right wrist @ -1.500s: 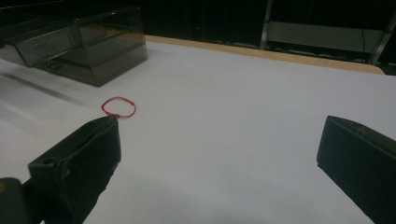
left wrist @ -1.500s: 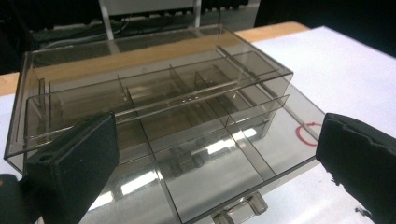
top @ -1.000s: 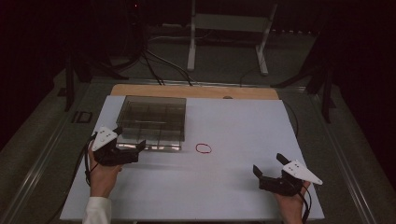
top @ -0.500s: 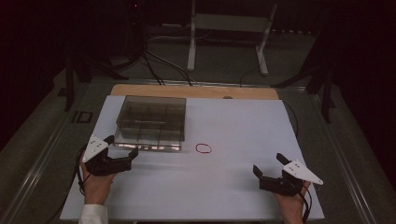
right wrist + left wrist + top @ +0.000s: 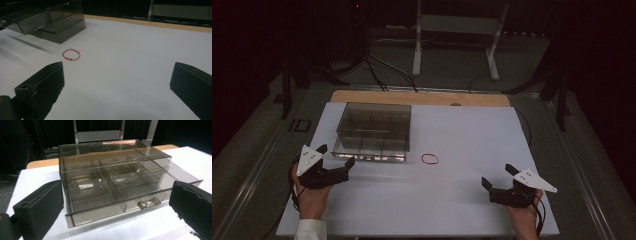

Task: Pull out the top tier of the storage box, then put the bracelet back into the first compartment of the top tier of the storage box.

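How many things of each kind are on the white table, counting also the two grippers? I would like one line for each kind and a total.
Clear smoky plastic drawer box: 1
Red band: 1
Black grippers, left gripper and right gripper, both open: 2
Total: 4

Room dark, walls lost in black. White tabletop [image 5: 472, 200] brightest surface, lit from above. Bare wooden strip [image 5: 422, 97] along tabletop's far edge. Grey floor [image 5: 452, 70] beyond far edge, dim. White metal stand [image 5: 457, 30] with two legs on floor past far edge, near middle. Black cables [image 5: 377, 65] trailing over floor toward far left corner. Dark frame posts [image 5: 287, 85] off left and right edges.
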`<state>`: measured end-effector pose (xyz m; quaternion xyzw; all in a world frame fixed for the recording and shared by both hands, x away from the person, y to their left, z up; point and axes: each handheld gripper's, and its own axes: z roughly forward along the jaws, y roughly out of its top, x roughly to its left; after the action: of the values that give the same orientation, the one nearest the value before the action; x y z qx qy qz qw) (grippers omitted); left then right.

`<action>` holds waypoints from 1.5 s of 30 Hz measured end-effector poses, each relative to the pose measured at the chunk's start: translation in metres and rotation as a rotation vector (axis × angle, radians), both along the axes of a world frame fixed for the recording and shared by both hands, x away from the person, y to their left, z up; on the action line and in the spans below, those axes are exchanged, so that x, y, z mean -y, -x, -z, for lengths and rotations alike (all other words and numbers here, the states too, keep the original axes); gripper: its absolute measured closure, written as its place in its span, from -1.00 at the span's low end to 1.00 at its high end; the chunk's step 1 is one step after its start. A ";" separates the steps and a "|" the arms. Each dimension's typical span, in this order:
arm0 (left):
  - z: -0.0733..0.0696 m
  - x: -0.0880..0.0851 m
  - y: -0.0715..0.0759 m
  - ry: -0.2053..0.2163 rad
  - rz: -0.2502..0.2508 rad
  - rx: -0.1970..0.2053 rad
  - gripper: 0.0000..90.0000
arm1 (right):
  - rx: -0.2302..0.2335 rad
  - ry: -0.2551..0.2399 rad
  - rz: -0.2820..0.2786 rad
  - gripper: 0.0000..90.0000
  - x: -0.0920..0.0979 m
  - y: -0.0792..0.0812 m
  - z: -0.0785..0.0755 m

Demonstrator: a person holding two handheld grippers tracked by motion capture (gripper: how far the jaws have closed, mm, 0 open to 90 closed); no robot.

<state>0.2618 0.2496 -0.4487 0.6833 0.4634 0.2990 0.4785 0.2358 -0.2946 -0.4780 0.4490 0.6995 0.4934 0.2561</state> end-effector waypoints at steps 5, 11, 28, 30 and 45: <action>0.001 0.000 0.001 0.000 0.002 0.000 -0.98 | -0.003 -0.001 -0.018 -1.00 -0.004 -0.007 -0.009; 0.001 0.000 0.002 0.007 -0.001 0.000 -0.98 | -0.028 0.010 -0.054 -1.00 -0.014 -0.021 -0.013; 0.002 -0.005 0.004 0.027 -0.018 0.003 -0.98 | -0.089 0.020 -0.144 -1.00 -0.040 -0.057 -0.039; 0.002 -0.005 0.004 0.022 -0.017 0.002 -0.98 | -0.092 0.024 -0.148 -1.00 -0.042 -0.061 -0.040; 0.002 -0.006 0.006 0.023 -0.026 0.007 -0.98 | -0.139 0.001 -0.162 -1.00 -0.055 -0.085 -0.042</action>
<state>0.2558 0.2558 -0.4505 0.6706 0.4742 0.3022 0.4838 0.3212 -0.2395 -0.4362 0.4238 0.7499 0.4798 0.1666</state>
